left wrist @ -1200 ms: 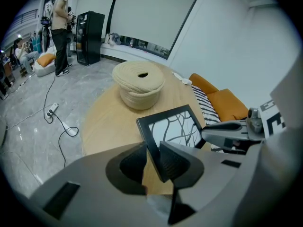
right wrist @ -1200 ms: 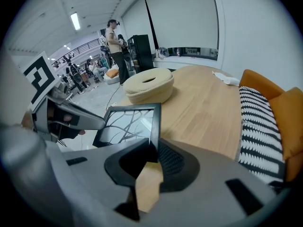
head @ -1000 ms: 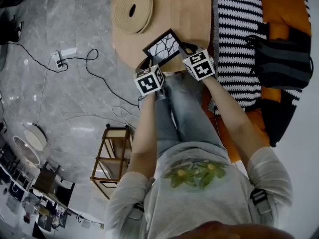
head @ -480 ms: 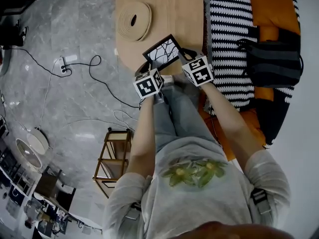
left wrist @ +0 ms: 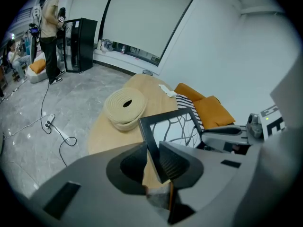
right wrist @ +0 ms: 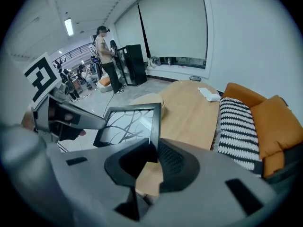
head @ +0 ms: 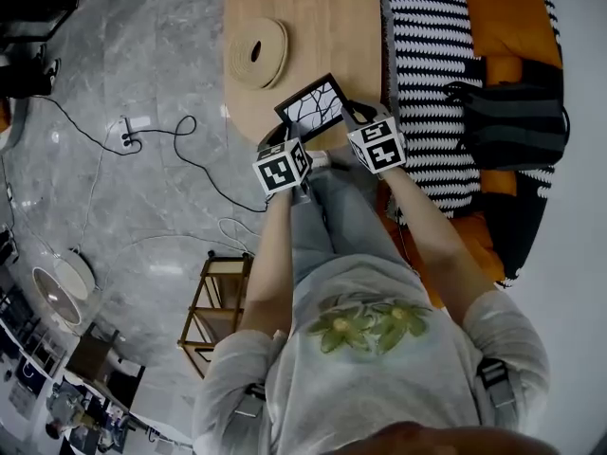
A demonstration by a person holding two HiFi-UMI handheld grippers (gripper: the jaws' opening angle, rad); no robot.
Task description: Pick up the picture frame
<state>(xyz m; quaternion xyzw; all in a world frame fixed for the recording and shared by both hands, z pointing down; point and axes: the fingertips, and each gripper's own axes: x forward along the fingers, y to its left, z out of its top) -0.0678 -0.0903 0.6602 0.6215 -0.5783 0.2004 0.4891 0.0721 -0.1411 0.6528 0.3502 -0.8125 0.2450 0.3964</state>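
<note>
The left gripper (left wrist: 152,156) and right gripper (right wrist: 153,161) each have jaws clamped narrowly on opposite edges of the black rectangular picture frame with branch print (head: 311,108), which is over the near end of the oval wooden bench (head: 327,17). The lift appears to be in hand. The next move calls for both sides to rise evenly.

1. The head view looks steeply down from above the person onto the table (head: 313,17) and floor (head: 142,64).
2. Each gripper view sits close behind its own jaws, looking forward across the table.
3. All three views share the picture frame (head: 311,108) and the table.
</note>
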